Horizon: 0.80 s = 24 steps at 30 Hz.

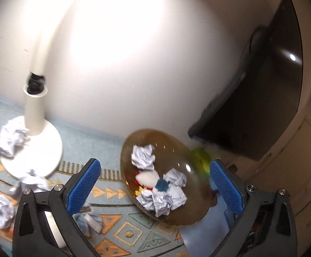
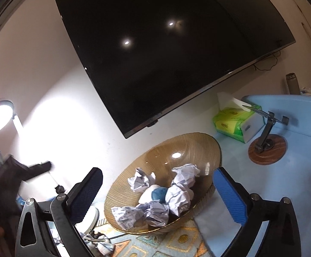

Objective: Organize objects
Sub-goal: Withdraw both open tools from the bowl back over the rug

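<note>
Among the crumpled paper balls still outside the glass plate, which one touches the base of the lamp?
The paper ball at the far left, leaning against the white lamp base. The other loose balls lie nearer the left gripper, apart from the base.

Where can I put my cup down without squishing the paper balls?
The bare blue table between the amber bowl, the tissue pack and the round wooden stand looks free. Crowded: inside the bowl, and around the lamp base, where crumpled paper balls lie on the patterned mat.

Black gripper (image 1: pixel 155 184) frames, blue textured pads (image 1: pixel 83 189) (silver screws)
</note>
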Available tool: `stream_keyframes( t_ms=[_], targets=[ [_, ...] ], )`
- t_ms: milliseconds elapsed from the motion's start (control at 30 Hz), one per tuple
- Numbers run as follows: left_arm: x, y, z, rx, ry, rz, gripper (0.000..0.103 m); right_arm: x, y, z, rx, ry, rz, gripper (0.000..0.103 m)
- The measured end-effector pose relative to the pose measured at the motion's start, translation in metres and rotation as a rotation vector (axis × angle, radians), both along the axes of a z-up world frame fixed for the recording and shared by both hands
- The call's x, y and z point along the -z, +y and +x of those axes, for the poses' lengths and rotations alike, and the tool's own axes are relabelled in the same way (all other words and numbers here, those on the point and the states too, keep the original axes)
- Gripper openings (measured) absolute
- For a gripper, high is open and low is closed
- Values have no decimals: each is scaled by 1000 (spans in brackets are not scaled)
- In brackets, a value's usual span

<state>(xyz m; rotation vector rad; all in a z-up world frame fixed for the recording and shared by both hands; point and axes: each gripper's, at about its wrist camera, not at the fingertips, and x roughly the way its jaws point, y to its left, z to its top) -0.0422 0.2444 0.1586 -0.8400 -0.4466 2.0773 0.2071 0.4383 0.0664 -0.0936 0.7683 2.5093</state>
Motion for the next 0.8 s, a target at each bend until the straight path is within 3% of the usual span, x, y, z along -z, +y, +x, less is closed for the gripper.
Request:
stream_keyframes(
  t_ms=[67,133,233,300,367,467,533,600,700,800],
  targets=[
    [-19,-43,-3,-101,34,26,103,-2,-1,0,-54,22,-7,103],
    [-32,-86,-6,-219,104,-1,103,-2,-3,-2,-122,52,-29,103],
    [-27,-144,-13,-412,231,-164,103,-5,-12,-7,-241,69,-59,103],
    [-10,-175,-26,-479,276,-312,103,-8,-24,-12,-309,64,-48,103],
    [12,-208,-38,-500,279,-382,102,-11,-42,-19,-381,46,-5,103],
    [44,-259,-50,-575,271,-351,103,-10,-77,-34,-506,-3,67,103],
    [64,-286,-61,-622,212,-361,103,-1,-103,-47,-563,-66,117,103],
    [83,-304,-69,-645,155,-364,103,14,-127,-61,-585,-160,143,103],
    [103,-309,-78,-596,39,-418,102,38,-165,-84,-695,-340,141,103],
    [99,-307,-71,-581,54,-380,103,51,-201,-92,-744,-461,158,103]
  ],
)
